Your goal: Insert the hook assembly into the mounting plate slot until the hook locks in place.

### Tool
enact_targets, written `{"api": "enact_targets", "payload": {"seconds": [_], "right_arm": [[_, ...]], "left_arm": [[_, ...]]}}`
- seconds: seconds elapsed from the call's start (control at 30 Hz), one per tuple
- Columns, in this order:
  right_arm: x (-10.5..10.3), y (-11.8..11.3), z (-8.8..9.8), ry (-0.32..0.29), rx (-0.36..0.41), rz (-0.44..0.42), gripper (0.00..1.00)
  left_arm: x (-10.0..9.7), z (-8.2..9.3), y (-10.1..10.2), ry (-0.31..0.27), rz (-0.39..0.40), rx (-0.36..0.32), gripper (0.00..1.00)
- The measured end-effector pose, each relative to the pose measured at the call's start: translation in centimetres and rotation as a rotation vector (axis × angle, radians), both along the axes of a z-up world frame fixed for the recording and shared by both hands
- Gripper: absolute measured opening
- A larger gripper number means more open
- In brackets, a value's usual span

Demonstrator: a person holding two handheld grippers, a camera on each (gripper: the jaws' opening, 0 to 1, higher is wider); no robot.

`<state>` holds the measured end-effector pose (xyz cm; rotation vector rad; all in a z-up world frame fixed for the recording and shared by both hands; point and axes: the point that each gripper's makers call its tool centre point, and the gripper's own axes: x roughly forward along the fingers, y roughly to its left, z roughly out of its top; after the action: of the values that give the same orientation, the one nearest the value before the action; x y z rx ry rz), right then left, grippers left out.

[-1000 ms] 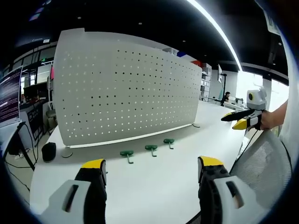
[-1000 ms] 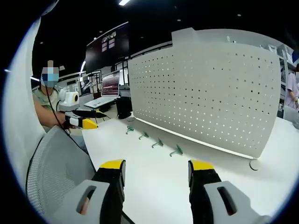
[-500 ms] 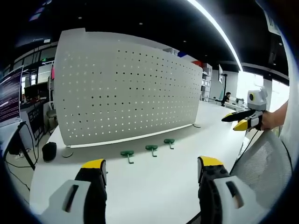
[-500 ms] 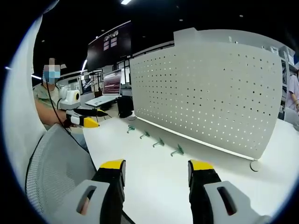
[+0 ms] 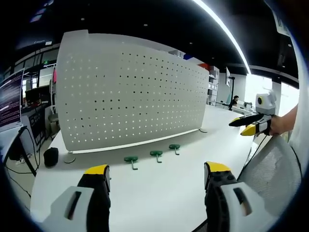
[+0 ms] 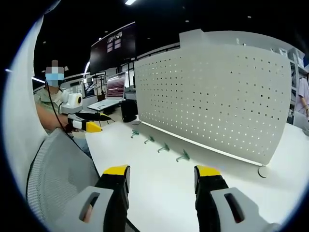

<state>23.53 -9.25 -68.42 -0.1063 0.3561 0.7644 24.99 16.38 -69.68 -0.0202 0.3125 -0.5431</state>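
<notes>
In the left gripper view, the left tongs (image 5: 157,180) rise from the bottom edge with their yellow-tipped jaws spread wide, gripping nothing and touching nothing; bare white counter (image 5: 159,193) shows between them. Ahead of the tongs, well apart from them, three small green hooks lie in a row on the counter: the left green hook (image 5: 131,160), the middle green hook (image 5: 156,154) and the right green hook (image 5: 174,147). Just behind them stands the tall white perforated mounting plate (image 5: 130,92), upright on round feet. A dark small cylinder (image 5: 50,156) sits near the plate's left end. At the right edge the right tongs (image 5: 245,123) hover over the counter, held by a hand (image 5: 280,123); whether their jaws are parted is hard to judge from here. A grey mesh chair back (image 5: 270,174) cuts off the lower right corner.

In the right gripper view, the right tongs (image 6: 161,176) likewise stand wide open and empty above the counter (image 6: 159,193). Four green hooks (image 6: 164,148) lie in a line at the foot of the mounting plate (image 6: 217,96), well ahead of the jaws; their shapes are too small to make out. At left the left tongs (image 6: 99,123) show, with the mesh chair back (image 6: 58,179) below.
</notes>
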Motion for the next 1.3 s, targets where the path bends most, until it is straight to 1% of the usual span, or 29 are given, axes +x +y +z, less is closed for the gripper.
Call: {"api": "enact_targets", "payload": {"seconds": [0.67, 1.3], "right_arm": [[0.1, -0.23, 0.1, -0.002, 0.009, -0.01, 0.52], [0.03, -0.28, 0.13, -0.003, 0.013, -0.015, 0.51]], "left_arm": [[0.06, -0.04, -0.03, 0.001, 0.006, -0.004, 0.82], [-0.12, -0.11, -0.27, 0.001, -0.01, 0.013, 0.82]]}}
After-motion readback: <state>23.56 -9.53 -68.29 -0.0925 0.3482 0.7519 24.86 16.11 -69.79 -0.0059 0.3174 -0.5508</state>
